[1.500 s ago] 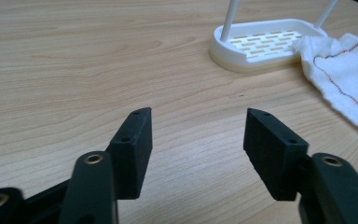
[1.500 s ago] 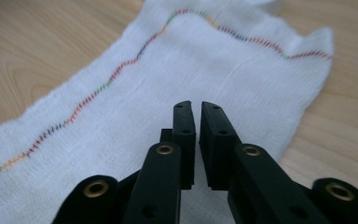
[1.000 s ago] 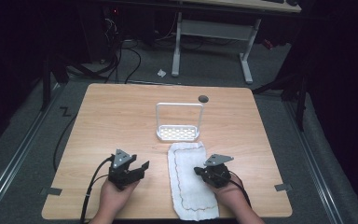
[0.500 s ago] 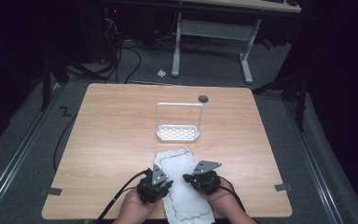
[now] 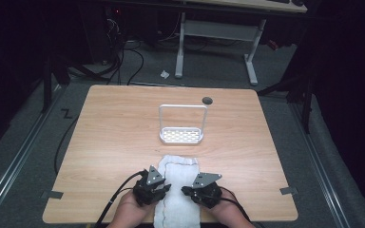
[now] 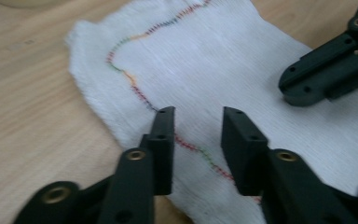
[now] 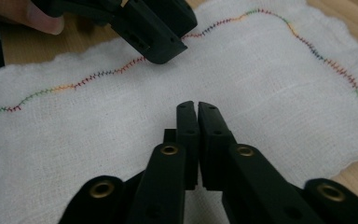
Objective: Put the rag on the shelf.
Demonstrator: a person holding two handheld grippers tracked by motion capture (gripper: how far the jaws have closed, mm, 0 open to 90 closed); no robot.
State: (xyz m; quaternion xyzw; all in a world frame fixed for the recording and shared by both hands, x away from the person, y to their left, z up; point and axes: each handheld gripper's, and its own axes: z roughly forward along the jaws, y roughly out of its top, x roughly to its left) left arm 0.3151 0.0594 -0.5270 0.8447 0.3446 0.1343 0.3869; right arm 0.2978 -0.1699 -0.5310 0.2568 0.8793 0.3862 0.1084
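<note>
Bare wooden bench (image 5: 114,142) lies open on both sides; only the white wire-handled rack (image 5: 182,128) stands mid-bench.

Your right gripper (image 7: 198,106) rises from the bottom centre, jaws pressed together above the white cloth (image 7: 242,70). Your left gripper (image 7: 161,42) reaches in from the upper left.

Overhead light on table (image 5: 123,142), surroundings v. dark; cloth (image 6: 223,70) bright, slightly blurred; near jaws soft-focus in both gripper views.
</note>
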